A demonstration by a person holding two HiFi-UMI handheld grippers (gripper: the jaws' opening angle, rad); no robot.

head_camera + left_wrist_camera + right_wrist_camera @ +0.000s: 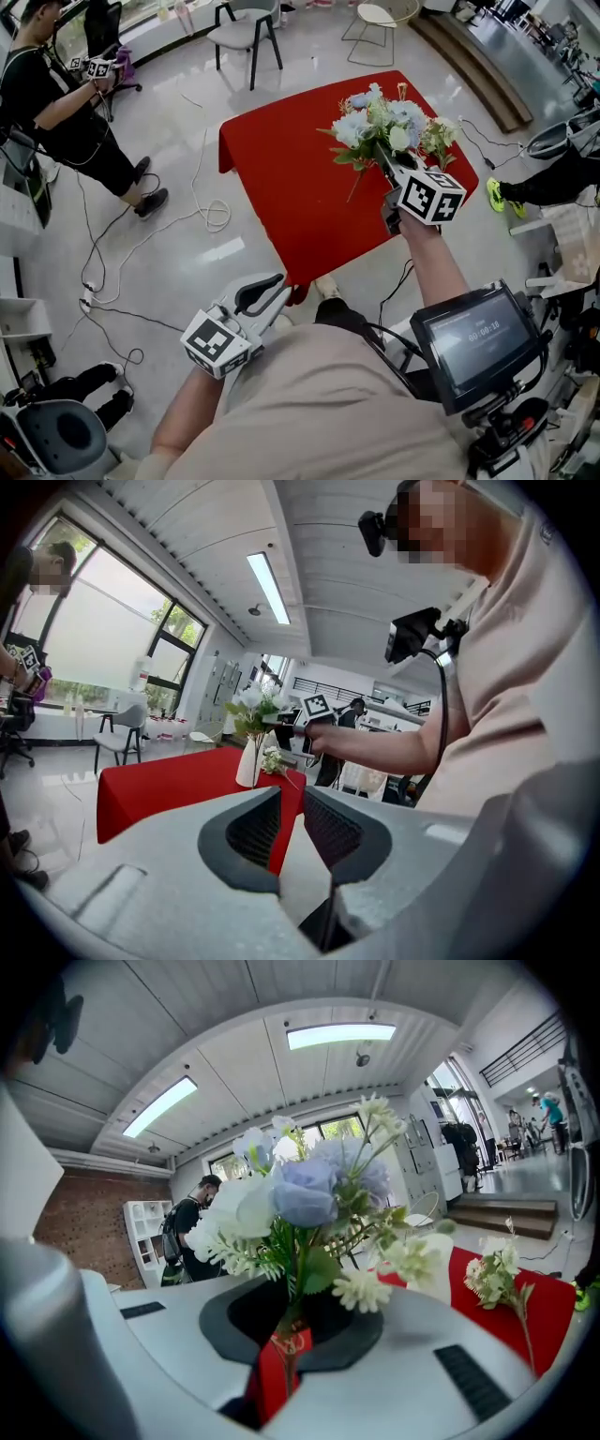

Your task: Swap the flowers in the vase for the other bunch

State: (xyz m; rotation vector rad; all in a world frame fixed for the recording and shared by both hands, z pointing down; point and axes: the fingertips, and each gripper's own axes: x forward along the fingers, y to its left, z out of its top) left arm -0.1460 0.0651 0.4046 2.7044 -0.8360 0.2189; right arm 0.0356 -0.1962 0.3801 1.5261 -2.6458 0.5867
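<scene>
Holding the blue bunch (300, 1190) by its upright stems in clenched fingers, the right gripper (386, 161) hangs near the tabletop's (281, 178) far right edge, apparently just above the vase (247, 763); the left gripper (267, 292), released, sits well back.

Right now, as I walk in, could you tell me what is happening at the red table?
The person's right hand-held gripper is shut on the stems of a blue and white flower bunch, holding it above the red table, apparently out of the white vase. The other, smaller bunch lies on the table beside the vase. The left hand-held gripper is open and empty, off the table's near edge.
</scene>
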